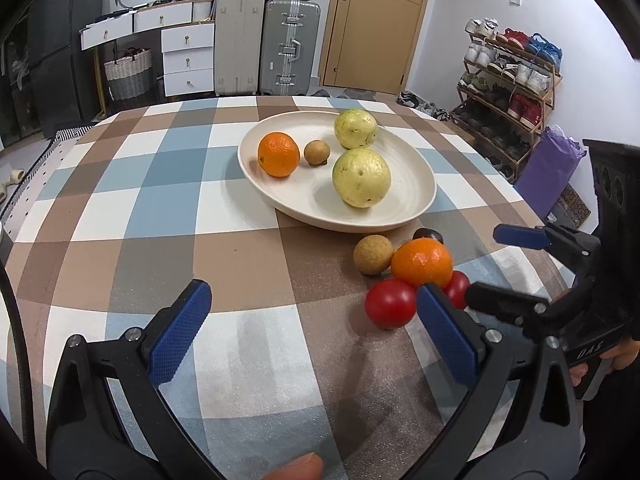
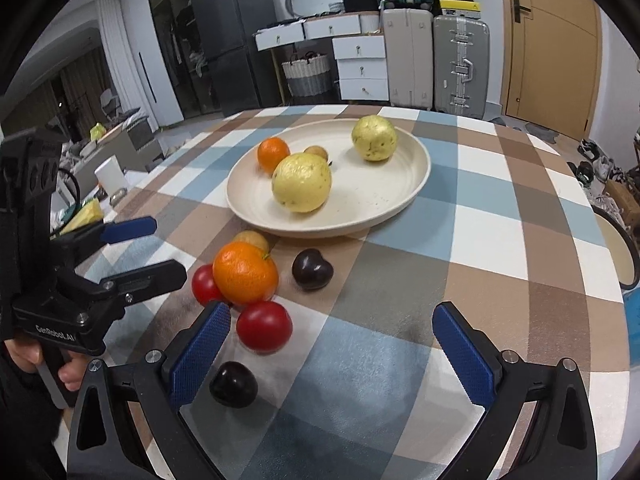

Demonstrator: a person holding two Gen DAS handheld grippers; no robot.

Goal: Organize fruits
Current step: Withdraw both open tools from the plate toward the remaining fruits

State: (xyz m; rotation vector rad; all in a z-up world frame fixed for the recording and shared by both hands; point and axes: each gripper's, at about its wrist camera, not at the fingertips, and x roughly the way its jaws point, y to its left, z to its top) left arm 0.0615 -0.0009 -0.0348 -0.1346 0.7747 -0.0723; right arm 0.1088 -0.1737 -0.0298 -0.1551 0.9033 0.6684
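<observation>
- Holding both tools above the checked tablecloth (image 1: 168, 200), you have nothing between either pair of blue pads.
- Your left gripper (image 1: 316, 332) stands wide, its fingers (image 1: 180, 334) spread over bare cloth; the nearest tomato (image 1: 390, 303) sits just beyond its right finger, not touched.
- Your right gripper (image 2: 344, 346) is also spread wide and empty. Its left finger (image 2: 200, 356) lies close to a dark plum (image 2: 233, 384) and a red tomato (image 2: 264, 326), both resting on the cloth; whether the pad touches either you cannot tell from this angle.
- The cream plate (image 1: 400, 216) sits mid-table and holds an orange (image 1: 279, 154), a small brown fruit (image 1: 317, 152) and two pale yellow-green guavas, one near (image 1: 361, 177) and one far (image 1: 355, 128).
- Just beside the plate's near rim lies a loose cluster on the cloth: a second orange (image 2: 245, 273), a round tan fruit (image 1: 373, 255) touching it, a second tomato (image 2: 204, 284) tucked against it, and another dark plum (image 2: 312, 269) slightly apart.
- In the right wrist view your left hand (image 2: 60, 364) shows at the left edge on its handle; in the left wrist view the right tool comes in from the right edge.
</observation>
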